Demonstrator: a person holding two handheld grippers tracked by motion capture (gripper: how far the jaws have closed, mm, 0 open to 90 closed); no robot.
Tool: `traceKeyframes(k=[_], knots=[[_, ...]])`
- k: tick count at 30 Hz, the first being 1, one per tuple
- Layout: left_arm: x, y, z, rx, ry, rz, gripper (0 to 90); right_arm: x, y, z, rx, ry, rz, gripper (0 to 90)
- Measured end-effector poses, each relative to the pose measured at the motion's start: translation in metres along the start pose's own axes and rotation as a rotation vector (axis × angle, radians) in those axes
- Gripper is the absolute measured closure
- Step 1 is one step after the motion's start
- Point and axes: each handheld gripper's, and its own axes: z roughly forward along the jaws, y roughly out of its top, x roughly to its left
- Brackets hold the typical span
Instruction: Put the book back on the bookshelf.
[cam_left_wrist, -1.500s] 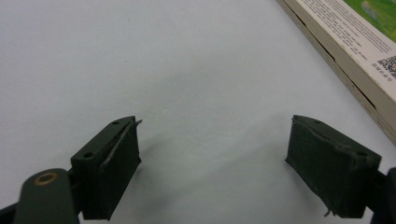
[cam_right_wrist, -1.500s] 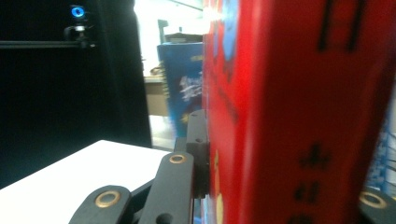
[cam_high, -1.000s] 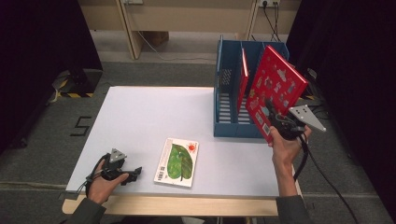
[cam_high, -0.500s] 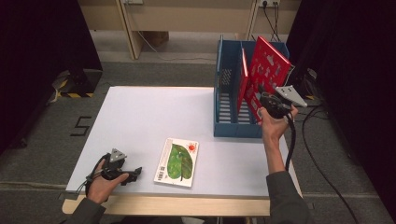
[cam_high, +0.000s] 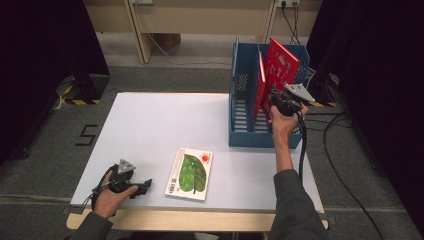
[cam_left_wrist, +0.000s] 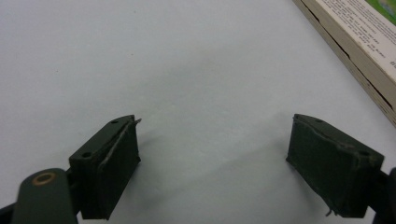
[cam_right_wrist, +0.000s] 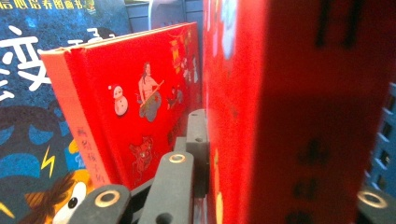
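High view: right gripper (cam_high: 280, 102) pinching red book (cam_high: 280, 67), lowering it into right slot of blue rack (cam_high: 242, 80), far right on table (cam_high: 160, 125). Risk: tilted book catching shorter red book (cam_high: 260, 85) or divider, jamming. Left gripper (cam_high: 142, 184) resting spread, near left, beside green book (cam_high: 190, 172). Right gripper view revealing snowman cover (cam_right_wrist: 140, 102) and dark blue book (cam_right_wrist: 32, 84) behind; left gripper view showing spread jaws, nothing between.

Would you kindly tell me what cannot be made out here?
- Right gripper view: the held red book is blurred, its print unreadable; it hides one of the fingers.
- High view: the blue rack wall hides the book's lower edge.
- Left gripper view: the green book is cut off by the edge.
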Motion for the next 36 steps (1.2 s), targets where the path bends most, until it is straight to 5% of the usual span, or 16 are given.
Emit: traceKeyframes(k=[15, 23, 28, 36], knots=[[0.000, 0.000, 0.000, -0.002, 0.001, -0.002, 15.3, 0.004, -0.011, 0.033, 0.058, -0.005, -0.005, 79.0], [0.000, 0.000, 0.000, -0.001, 0.002, -0.002, 15.3, 0.003, -0.011, 0.035, 0.086, 0.006, 0.012, 78.2], [-0.001, 0.000, 0.000, -0.002, 0.004, -0.003, 15.4, 0.003, -0.008, 0.035, 0.132, 0.009, 0.066, 76.1], [-0.001, 0.000, 0.000, -0.002, 0.004, -0.004, 15.4, 0.006, -0.008, 0.035, 0.170, 0.027, 0.043, 74.5]])
